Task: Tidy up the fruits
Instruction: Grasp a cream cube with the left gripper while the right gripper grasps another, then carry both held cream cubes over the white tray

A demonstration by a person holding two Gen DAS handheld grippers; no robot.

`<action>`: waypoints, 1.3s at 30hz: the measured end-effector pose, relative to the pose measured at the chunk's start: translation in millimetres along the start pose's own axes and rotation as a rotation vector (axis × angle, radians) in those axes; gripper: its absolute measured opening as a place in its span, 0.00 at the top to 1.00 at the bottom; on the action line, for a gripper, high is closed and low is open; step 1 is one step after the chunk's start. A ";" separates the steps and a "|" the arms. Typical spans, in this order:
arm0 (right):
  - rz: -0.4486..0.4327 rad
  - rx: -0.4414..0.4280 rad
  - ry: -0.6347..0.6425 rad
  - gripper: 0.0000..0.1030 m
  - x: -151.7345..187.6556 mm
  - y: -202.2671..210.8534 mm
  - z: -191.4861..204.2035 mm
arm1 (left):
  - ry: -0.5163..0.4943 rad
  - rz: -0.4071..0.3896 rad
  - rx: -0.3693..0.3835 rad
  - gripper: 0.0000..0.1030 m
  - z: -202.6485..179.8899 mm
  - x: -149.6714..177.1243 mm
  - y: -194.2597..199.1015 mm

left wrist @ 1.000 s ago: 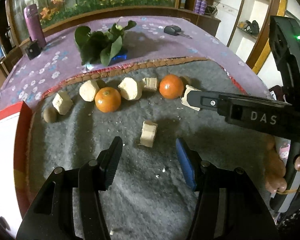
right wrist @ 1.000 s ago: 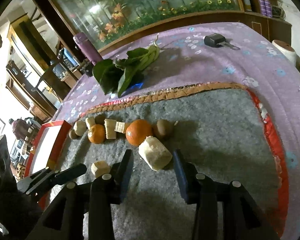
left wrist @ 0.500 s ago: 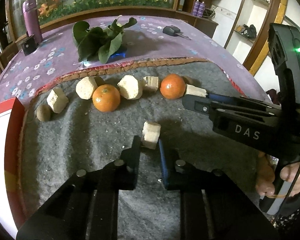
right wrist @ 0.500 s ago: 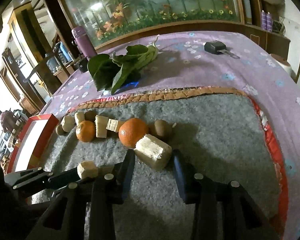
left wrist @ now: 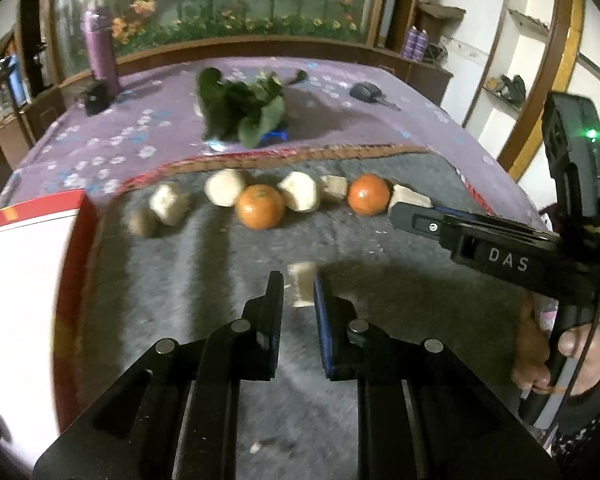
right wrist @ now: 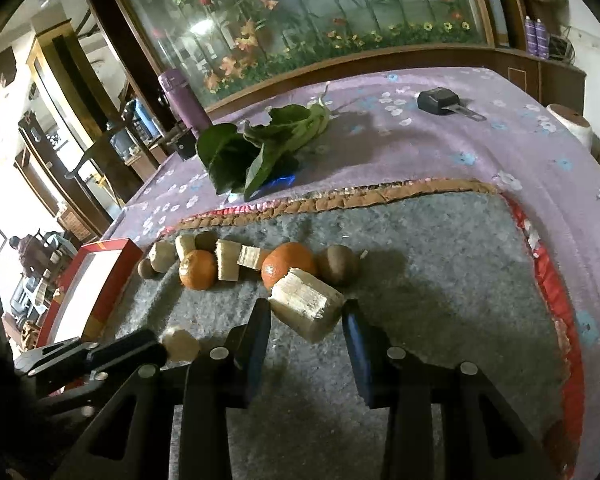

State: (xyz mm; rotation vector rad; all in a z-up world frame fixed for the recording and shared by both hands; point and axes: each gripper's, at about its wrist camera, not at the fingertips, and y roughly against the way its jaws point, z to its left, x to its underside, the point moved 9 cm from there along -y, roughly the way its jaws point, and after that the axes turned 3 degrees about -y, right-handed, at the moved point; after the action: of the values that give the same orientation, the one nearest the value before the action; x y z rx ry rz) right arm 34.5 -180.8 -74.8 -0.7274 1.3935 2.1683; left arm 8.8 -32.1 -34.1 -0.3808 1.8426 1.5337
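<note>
The left tongs (left wrist: 298, 292) pinch a small pale chunk (left wrist: 302, 283) between their tips, over the grey mat (left wrist: 204, 280). The right tongs (right wrist: 306, 322) stand spread around a bigger chunk (right wrist: 306, 310), gaps showing at both pads. Just beyond it lie an orange (right wrist: 288, 266) and a kiwi (right wrist: 337, 265).

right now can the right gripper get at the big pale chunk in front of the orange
Probably yes: the big pale chunk lies on the grey mat between the right gripper's open fingers, with nothing in between. The orange touches it behind.
</note>
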 end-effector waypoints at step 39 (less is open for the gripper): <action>-0.039 -0.068 -0.026 0.65 -2.4 6.6 19.5 | 0.056 0.015 -0.001 0.86 1.6 0.0 -11.3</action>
State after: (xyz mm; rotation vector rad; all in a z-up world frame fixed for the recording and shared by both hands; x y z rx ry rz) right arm 28.6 -165.6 -62.0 -0.7418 1.2879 2.1959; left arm 16.3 -33.5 -42.5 -0.4151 1.8921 1.5481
